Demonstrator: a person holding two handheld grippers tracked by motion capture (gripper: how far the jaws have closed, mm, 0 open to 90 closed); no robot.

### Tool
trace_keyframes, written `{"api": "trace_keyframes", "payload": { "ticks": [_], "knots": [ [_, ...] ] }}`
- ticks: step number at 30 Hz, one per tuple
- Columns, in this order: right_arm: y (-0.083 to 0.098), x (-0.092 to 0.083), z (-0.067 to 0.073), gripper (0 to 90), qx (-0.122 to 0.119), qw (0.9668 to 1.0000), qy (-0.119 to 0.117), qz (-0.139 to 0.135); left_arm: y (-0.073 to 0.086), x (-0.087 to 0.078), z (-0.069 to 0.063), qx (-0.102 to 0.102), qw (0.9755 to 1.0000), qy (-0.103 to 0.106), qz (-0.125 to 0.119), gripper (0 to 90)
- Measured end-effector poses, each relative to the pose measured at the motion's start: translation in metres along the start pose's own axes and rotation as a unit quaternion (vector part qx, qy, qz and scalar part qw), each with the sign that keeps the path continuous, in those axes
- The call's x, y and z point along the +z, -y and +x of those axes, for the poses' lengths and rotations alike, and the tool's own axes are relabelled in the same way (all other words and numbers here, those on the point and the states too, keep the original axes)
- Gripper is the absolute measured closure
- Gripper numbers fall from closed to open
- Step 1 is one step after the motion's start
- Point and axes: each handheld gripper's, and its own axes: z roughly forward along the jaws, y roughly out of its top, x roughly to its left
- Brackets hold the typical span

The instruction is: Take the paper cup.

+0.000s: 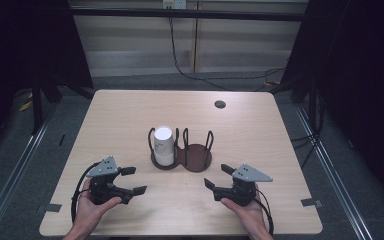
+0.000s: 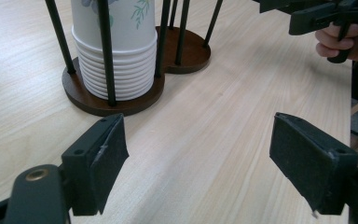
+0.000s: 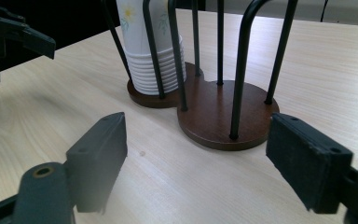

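A dark wooden two-bay cup holder (image 1: 195, 159) with black wire posts stands mid-table. Its left bay holds a stack of white paper cups (image 1: 163, 145) with a flower print, upside down (image 2: 121, 51) (image 3: 151, 51). The right bay (image 3: 223, 112) is bare. My left gripper (image 1: 131, 180) is open near the front left of the table, pointing at the cup stack, with nothing between its jaws (image 2: 196, 168). My right gripper (image 1: 217, 176) is open at the front right, pointing toward the holder, jaws bare (image 3: 196, 168).
A round cable grommet (image 1: 220, 104) sits in the tabletop at the back right. A black cable (image 1: 180, 60) runs down the wall behind the table. Bare wood lies between the grippers and the holder.
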Motion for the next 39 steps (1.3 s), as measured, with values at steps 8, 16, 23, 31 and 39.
{"api": "trace_keyframes", "payload": {
  "ticks": [8, 16, 23, 31, 39],
  "knots": [
    [0.000, -0.003, 0.001, 21.6, 0.001, 0.9999, -0.012, 0.004, -0.006, -0.001, -0.001, 0.005, 1.0000, 0.006, -0.004, 21.2],
    [0.001, -0.004, 0.004, 22.2, 0.003, 0.9994, -0.028, 0.021, -0.018, -0.006, -0.002, 0.015, 0.9998, 0.007, -0.009, 21.4],
    [0.002, -0.005, 0.009, 22.2, -0.009, 0.9992, -0.028, 0.029, -0.027, -0.002, 0.002, 0.022, 0.9997, 0.001, 0.010, 21.7],
    [0.004, -0.006, 0.006, 19.0, -0.009, 0.9987, -0.032, 0.040, -0.044, -0.002, 0.004, 0.032, 0.9994, -0.002, 0.011, 22.9],
    [0.005, -0.009, 0.008, 16.0, -0.007, 0.9982, -0.044, 0.040, -0.059, -0.004, 0.002, 0.044, 0.9990, -0.007, 0.004, 31.4]
  ]
}}
